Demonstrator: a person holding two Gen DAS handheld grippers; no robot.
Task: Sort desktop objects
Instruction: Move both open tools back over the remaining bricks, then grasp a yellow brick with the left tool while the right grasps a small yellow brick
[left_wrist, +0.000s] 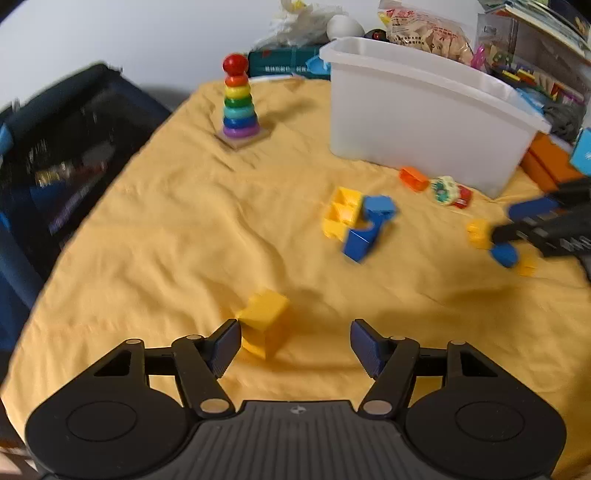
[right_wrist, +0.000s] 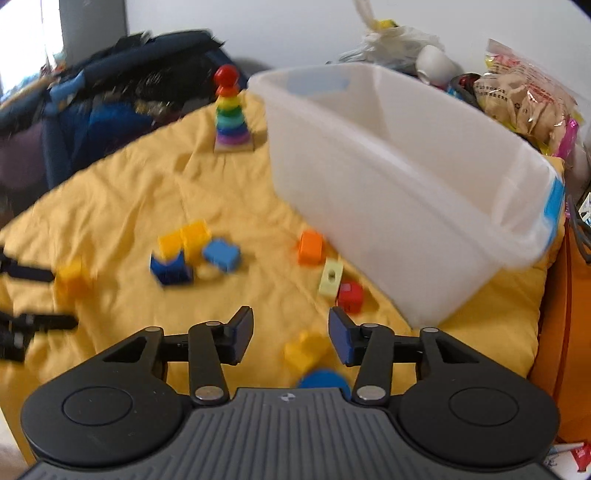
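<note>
So the desk is covered in a yellow cloth (left_wrist: 155, 229) with toy blocks scattered all over it. The left gripper (left_wrist: 293, 341) hangs low over the near part of the cloth, jaws wide apart, nothing gripped. A yellow block (left_wrist: 264, 319) sits right against its left pad, off to one side of the gap rather than centred (whether pad and block actually touch is hard to call, it's blurry). Over on the right, the right gripper (right_wrist: 291, 334) has its jaws about half open with a small yellow brick (right_wrist: 304, 349) lying on the cloth between them, pads not pressing on it. A blue round piece (right_wrist: 323, 378) peeks out just nearer than that brick.

Mid-table there's a cluster of yellow and blue blocks (left_wrist: 356, 221), then an orange block (left_wrist: 413, 179) and a red and pale green piece (left_wrist: 450, 192) just beside the near wall of the white plastic bin (left_wrist: 424, 122). The bin stands at the far right. The rainbow ring stacker (left_wrist: 238, 103) stands upright at the far left of the cloth.
</note>
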